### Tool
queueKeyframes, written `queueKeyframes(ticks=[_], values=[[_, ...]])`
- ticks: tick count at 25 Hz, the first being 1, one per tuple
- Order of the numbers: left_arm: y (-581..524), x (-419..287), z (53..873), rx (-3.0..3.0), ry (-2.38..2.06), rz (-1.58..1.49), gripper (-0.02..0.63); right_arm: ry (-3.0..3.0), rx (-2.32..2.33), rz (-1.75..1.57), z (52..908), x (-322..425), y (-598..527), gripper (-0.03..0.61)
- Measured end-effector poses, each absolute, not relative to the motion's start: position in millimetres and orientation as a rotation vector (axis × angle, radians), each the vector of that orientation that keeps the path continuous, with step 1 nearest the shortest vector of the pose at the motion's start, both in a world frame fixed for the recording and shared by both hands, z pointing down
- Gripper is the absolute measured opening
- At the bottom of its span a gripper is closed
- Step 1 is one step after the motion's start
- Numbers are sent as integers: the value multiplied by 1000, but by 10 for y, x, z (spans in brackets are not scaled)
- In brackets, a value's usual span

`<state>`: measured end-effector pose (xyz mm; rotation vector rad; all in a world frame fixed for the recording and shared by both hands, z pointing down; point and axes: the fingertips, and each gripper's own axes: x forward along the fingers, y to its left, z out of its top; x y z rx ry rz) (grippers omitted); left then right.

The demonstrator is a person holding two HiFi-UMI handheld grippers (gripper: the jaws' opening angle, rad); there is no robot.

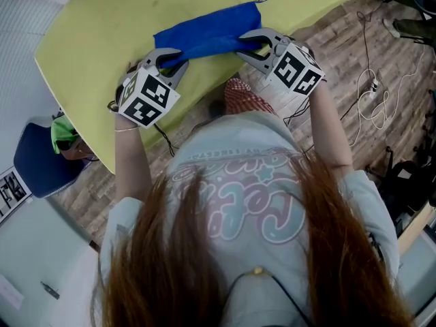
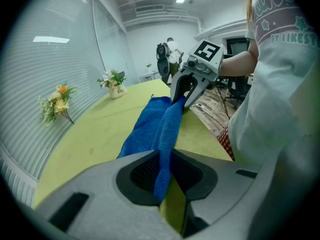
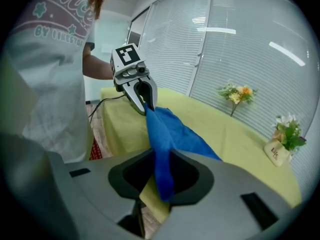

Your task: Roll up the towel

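Note:
A blue towel [image 1: 208, 33] lies folded on the yellow-green table [image 1: 102, 39] near its front edge. My left gripper [image 1: 172, 61] is shut on the towel's near left corner, and the blue cloth [image 2: 162, 156] runs between its jaws. My right gripper [image 1: 253, 45] is shut on the near right corner, with the cloth [image 3: 161, 169] pinched between its jaws. The near edge of the towel is stretched between the two grippers and lifted a little off the table. In the left gripper view the right gripper [image 2: 181, 100] shows across the towel; in the right gripper view the left gripper [image 3: 146, 104] shows likewise.
Flowers [image 2: 56, 101] and a small vase [image 2: 116, 86] stand at the table's far side. A blue chair [image 1: 37, 162] sits left of the table. Cables [image 1: 371, 94] trail on the wooden floor at the right. A person [image 2: 170, 54] stands far back in the room.

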<state>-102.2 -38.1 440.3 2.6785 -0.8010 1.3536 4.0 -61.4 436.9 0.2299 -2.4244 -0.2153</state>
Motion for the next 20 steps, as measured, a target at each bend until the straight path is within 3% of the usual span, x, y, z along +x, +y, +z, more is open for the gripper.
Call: queueKeyframes(ticks=[20], values=[[-548,-1071,4351,2586,-693,1332,71,-2448,-29,31,4314,-13,-797,104]])
